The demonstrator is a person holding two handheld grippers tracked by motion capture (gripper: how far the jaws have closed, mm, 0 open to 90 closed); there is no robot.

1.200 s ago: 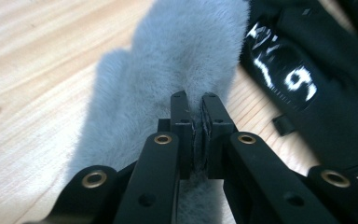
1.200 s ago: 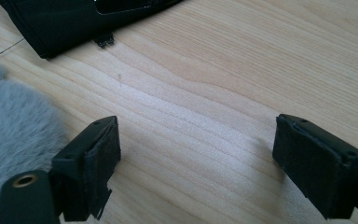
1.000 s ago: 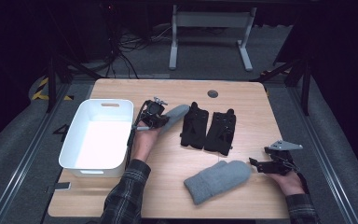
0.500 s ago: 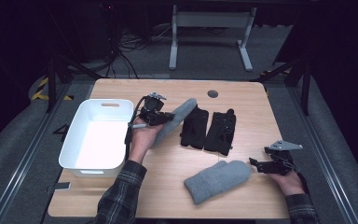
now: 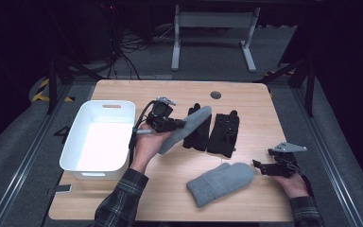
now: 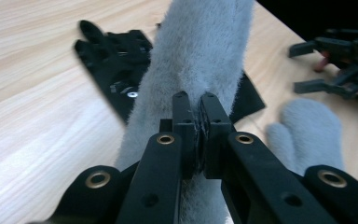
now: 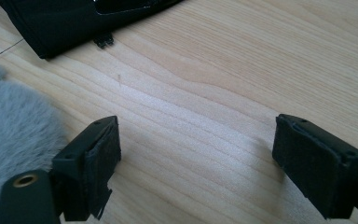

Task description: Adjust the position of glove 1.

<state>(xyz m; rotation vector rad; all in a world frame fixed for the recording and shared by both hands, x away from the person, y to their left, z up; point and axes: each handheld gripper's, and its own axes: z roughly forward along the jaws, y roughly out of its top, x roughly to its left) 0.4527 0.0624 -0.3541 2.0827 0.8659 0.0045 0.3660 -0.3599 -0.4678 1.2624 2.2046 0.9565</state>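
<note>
Left tongs (image 5: 177, 124) at frame centre clamp grey mitten (image 5: 189, 126), lifted above worktop (image 5: 246, 198). Right tongs (image 5: 260, 166) at lower right gape wide, empty, beside second mitten (image 5: 220, 183).

The left gripper (image 5: 182, 124) and right gripper (image 5: 260, 165) are black with gold rivets. A grey three-cornered plate (image 5: 289, 147) sits on top. A cable (image 5: 139, 124) trails. The sleeves (image 5: 120, 201) are dark plaid.

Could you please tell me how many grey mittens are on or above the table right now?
2. One grey mitten is pinched in the left gripper, lifted beside the white bin. The other mitten lies flat on the table near the right gripper.
</note>
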